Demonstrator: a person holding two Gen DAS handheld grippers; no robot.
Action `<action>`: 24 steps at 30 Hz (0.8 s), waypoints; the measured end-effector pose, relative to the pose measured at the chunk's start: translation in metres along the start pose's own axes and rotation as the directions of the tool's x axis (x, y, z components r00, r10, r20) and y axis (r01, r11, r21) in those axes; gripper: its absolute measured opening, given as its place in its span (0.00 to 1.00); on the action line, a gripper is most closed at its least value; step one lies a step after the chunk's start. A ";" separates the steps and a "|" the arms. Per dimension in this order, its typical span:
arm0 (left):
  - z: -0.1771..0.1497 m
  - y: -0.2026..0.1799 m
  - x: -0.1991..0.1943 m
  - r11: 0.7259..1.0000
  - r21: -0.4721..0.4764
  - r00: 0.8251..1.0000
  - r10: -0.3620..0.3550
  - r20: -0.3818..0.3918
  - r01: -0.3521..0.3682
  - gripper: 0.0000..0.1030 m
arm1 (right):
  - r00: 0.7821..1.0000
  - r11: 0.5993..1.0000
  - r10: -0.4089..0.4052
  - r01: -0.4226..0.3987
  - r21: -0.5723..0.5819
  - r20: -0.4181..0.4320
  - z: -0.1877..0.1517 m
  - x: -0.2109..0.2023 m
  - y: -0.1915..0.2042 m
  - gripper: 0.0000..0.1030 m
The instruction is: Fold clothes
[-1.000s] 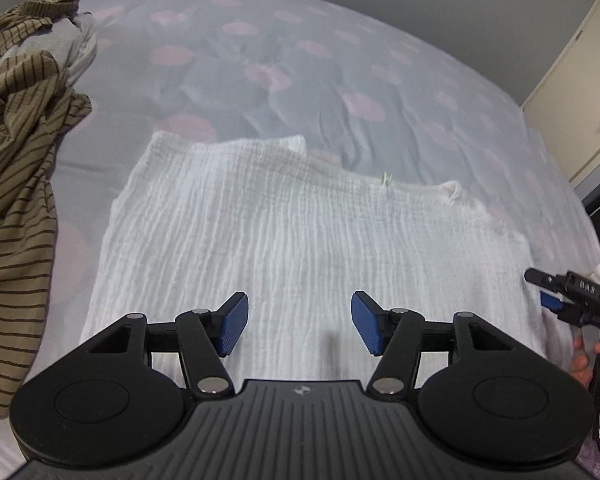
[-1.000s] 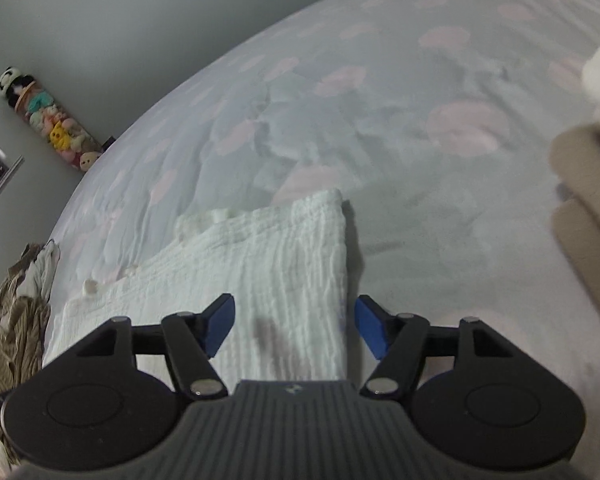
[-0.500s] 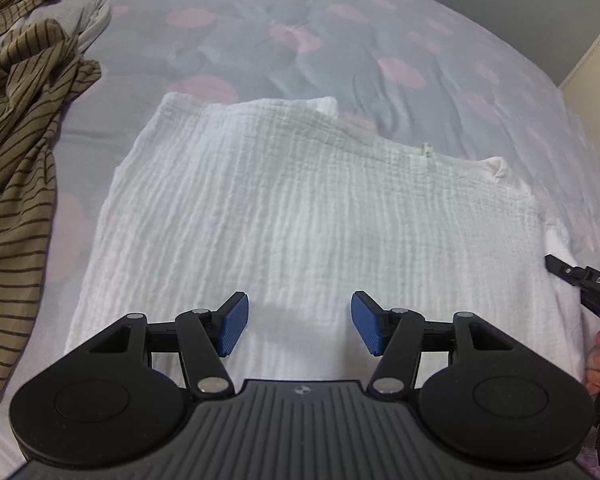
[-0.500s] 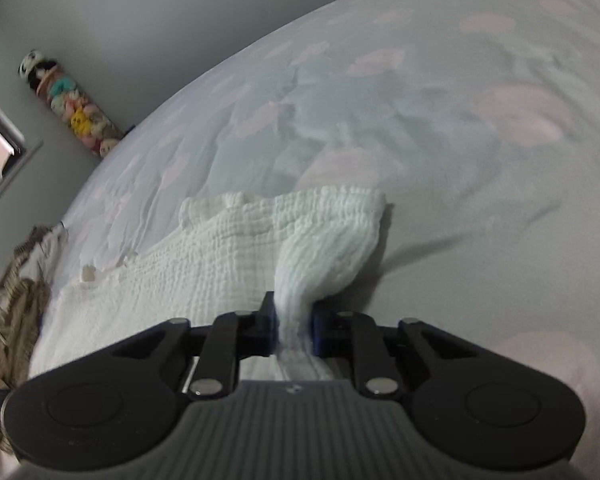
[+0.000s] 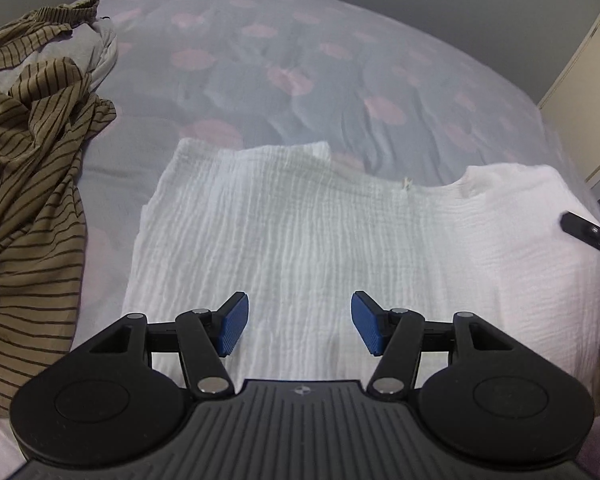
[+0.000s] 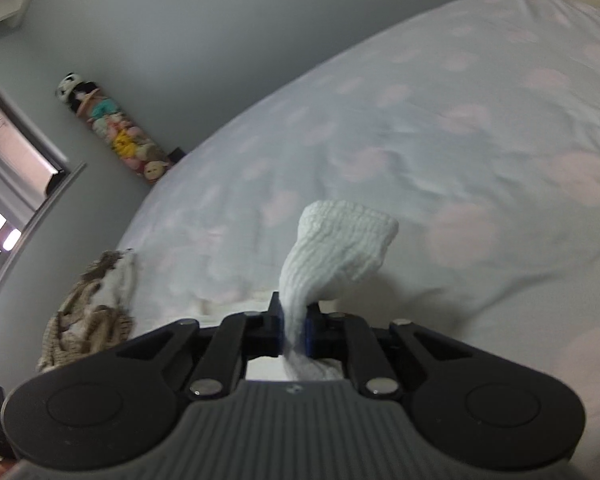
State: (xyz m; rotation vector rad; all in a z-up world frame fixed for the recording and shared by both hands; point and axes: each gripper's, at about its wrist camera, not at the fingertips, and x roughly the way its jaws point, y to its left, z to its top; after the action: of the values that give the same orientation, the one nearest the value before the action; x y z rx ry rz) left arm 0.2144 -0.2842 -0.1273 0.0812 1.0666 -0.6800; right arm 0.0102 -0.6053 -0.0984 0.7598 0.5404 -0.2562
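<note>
At far left a striped brown garment [image 5: 28, 208] lies crumpled on the spotted bedsheet [image 5: 300, 60]. The white crinkled garment [image 5: 300, 240] is spread flat mid-bed. The left gripper [image 5: 296, 328] hovers over its near edge, jaws wide, holding nothing. The right gripper [image 6: 294, 330] is closing on the garment's lifted right end — a fold just begun. Next, probably: carry that end leftward across the cloth.

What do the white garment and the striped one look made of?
White garment: looks like crinkled cotton gauze, matte; fine wavy ridges run all over it, and it drapes limply from the right gripper. Striped garment: thin soft fabric, olive with dark stripes, matte; it bunches in loose folds. Fibre uncertain for both.
</note>
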 end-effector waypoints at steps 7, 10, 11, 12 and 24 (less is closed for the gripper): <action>0.013 0.027 -0.016 1.000 0.018 1.000 -0.014 0.019 0.014 0.51 | 0.998 0.998 0.040 -0.041 -0.039 -0.039 -0.017 0.027 0.096 0.11; 0.021 0.041 -0.023 0.999 0.038 0.999 0.001 0.033 -0.002 0.50 | 0.996 0.996 0.054 -0.059 -0.065 -0.075 -0.031 0.051 0.134 0.10; 0.024 0.046 -0.025 0.999 0.046 0.999 0.006 0.038 -0.007 0.50 | 0.994 0.995 0.060 -0.067 -0.071 -0.090 -0.036 0.060 0.146 0.10; 0.026 0.051 -0.027 0.999 0.051 0.999 0.011 0.041 -0.014 0.50 | 0.992 0.994 0.067 -0.076 -0.078 -0.104 -0.041 0.069 0.156 0.10; 0.035 0.115 -0.006 0.997 0.011 0.997 0.072 0.003 -0.072 0.50 | 0.964 0.987 0.032 -0.073 -0.145 -0.266 -0.104 0.190 0.229 0.10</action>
State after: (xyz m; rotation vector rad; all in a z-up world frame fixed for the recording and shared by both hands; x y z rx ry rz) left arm 0.3032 -0.2031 -0.1338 0.1273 1.0530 -0.6208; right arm 0.2240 -0.3759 -0.1319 0.6603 0.7812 -0.0624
